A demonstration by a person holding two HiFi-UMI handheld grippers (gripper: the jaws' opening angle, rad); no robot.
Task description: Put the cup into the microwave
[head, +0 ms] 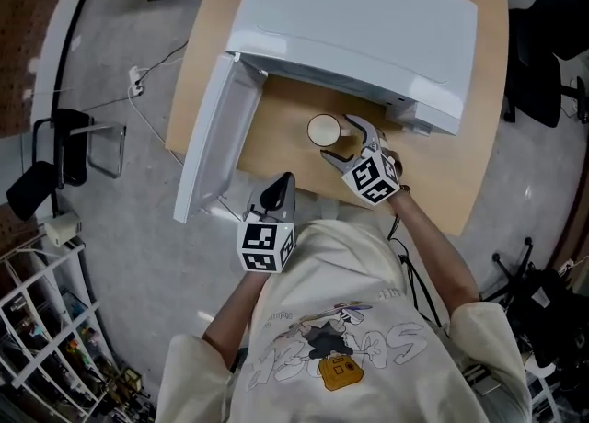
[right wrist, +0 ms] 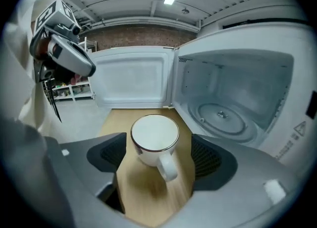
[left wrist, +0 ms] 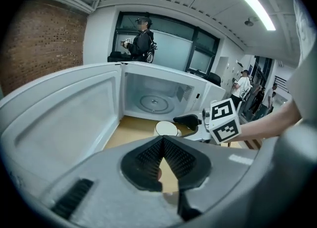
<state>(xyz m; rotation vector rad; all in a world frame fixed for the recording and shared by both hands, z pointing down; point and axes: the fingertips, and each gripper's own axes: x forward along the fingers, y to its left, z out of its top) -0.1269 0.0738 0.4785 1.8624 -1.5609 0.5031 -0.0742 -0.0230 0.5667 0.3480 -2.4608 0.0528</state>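
A white cup (head: 323, 130) with a dark rim stands upright on the wooden table (head: 276, 127), just in front of the open white microwave (head: 359, 26). Its handle points toward me. My right gripper (head: 338, 140) is open, one jaw on each side of the cup (right wrist: 154, 139), and neither pad touches it. The microwave cavity (right wrist: 223, 108) with its glass turntable lies to the right of the cup in the right gripper view. My left gripper (head: 283, 179) is shut and empty, held back near the table's front edge; its view shows the cup (left wrist: 166, 128) ahead.
The microwave door (head: 210, 136) swings out to the left, past the table edge. A black chair (head: 64, 150) and cables are on the floor at left, dark chairs (head: 543, 62) at right, a wire shelf (head: 46, 348) at lower left. People stand far behind (left wrist: 142, 41).
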